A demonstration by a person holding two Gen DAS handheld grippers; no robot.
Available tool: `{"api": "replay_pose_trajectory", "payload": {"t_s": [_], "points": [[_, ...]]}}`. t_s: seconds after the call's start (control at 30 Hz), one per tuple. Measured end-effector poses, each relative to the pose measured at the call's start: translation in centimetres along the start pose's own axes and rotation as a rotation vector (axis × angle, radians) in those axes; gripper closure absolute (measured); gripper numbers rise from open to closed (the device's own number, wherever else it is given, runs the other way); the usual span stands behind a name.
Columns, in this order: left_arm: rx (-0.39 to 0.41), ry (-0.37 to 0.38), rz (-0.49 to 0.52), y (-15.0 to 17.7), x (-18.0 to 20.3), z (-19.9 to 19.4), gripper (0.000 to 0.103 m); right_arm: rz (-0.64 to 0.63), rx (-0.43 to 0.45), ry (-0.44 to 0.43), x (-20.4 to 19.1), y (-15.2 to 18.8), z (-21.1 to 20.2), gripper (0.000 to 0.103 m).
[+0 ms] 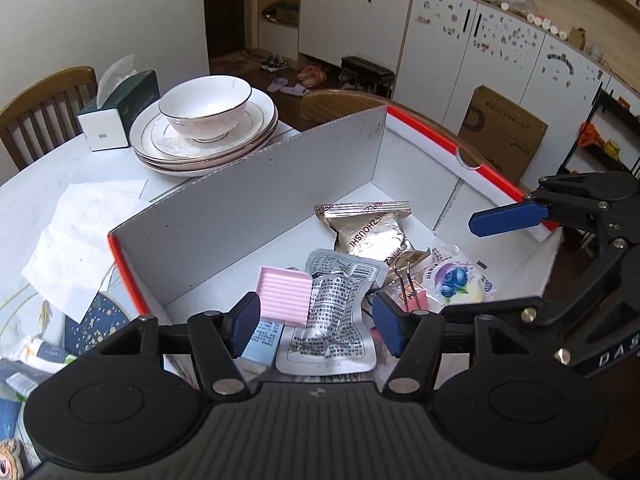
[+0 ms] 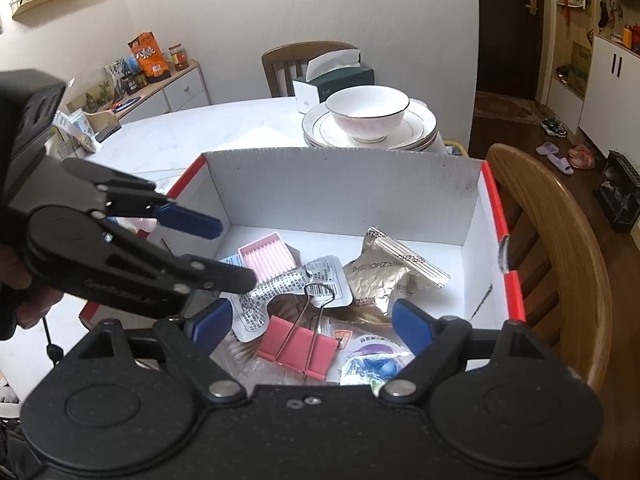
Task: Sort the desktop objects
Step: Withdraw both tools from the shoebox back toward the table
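Pink binder clip (image 2: 298,346) lying flat, wire handles pointing toward box's far wall (image 2: 344,188)

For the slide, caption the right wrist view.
Open right gripper above a box holding a pink binder clip.

A white bowl (image 1: 205,109) sits on stacked plates (image 1: 256,136) on a white table (image 2: 208,128), just beside a green tissue box (image 1: 120,116). Wooden chairs (image 2: 548,216) stand around it. Slippers (image 1: 287,88) lie on the floor.
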State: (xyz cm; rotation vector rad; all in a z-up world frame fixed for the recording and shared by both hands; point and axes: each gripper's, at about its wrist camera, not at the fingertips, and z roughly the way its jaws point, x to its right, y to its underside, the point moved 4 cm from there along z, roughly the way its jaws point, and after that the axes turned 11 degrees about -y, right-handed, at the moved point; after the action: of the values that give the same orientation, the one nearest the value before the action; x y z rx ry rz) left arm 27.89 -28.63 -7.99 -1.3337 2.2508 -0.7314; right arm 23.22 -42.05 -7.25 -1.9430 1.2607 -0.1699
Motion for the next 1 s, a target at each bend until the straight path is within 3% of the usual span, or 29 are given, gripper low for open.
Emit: {"api": "replay_pose_trajectory", "payload": {"t_s": [0.4, 1.0], "points": [[0.101, -0.001, -0.023, 2.1, -1.6, -4.6, 0.036, 0.014, 0.073, 0.043, -2.0, -0.4, -1.6, 0.011], [0.192, -0.027, -0.037, 5.8, -9.3, -10.0, 0.021, 0.034, 0.17, 0.117, -9.4, -2.5, 0.1, 0.007]]}}
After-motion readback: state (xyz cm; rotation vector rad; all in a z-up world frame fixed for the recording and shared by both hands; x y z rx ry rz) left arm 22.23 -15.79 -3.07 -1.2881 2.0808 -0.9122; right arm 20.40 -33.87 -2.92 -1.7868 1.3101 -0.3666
